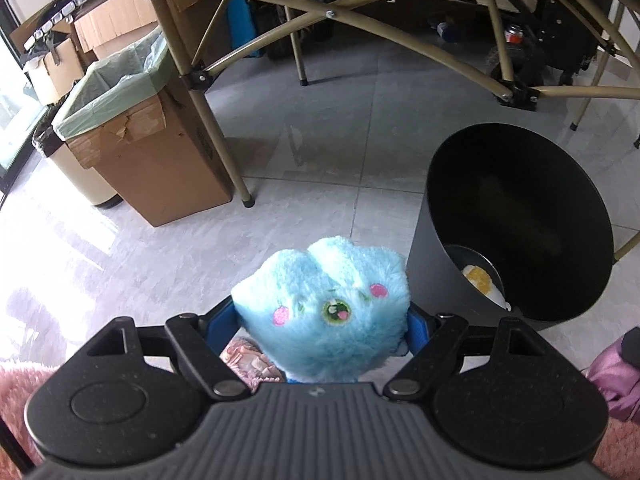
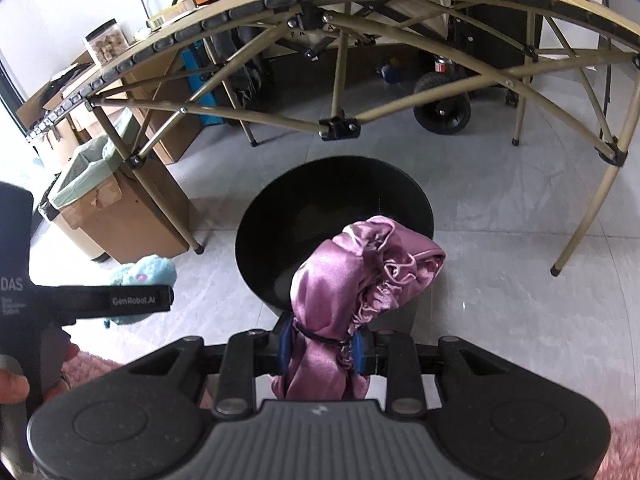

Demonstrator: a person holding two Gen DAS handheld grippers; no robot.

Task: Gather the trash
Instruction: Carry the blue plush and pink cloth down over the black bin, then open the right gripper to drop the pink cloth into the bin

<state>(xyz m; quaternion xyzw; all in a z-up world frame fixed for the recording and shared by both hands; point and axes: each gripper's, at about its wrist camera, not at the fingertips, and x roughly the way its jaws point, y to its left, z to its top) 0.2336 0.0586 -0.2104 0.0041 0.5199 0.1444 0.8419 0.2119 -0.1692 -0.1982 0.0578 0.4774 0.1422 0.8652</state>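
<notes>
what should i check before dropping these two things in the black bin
1. Left hand-held gripper clamped on the blue plush toy: ok.
2. Right hand-held gripper clamped on the pink satin cloth: ok.
3. Black bin mouth open and unobstructed: ok.
4. Cloth over the bin opening: ok, though part seems to hang over the near rim.
5. Plush toy over the bin opening: not ok, it is beside the bin, above the floor.
6. Room left in the bin: ok, only a yellow and white item shows at the bottom.
</notes>
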